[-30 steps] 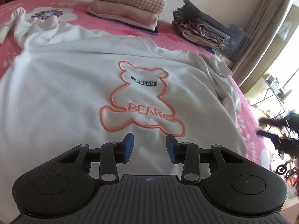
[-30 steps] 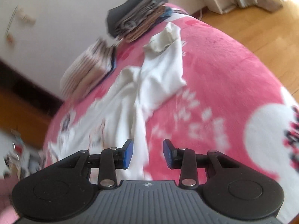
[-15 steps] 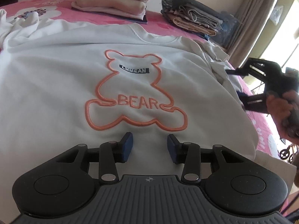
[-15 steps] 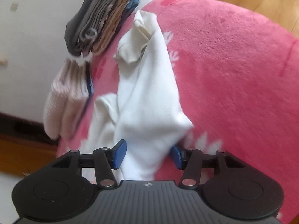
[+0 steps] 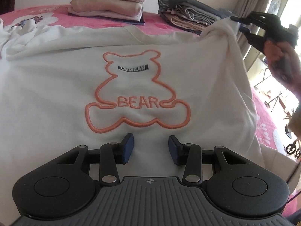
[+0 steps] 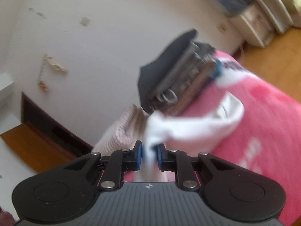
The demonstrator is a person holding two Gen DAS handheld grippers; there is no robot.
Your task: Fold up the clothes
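Pink floral bedspread covers the bed. White sweatshirt w/ orange bear outline lies flat, front up, across it. At far edge by the wall: stack of folded pink & beige knits, beside it a stack of folded grey & tan clothes. Left gripper hovers over the sweatshirt hem, jaws spread, nothing between. Right gripper, jaws just closing, pinches the sweatshirt's white sleeve, lifted off the bedspread near the grey stack; view blurred. Person's hand grips it.
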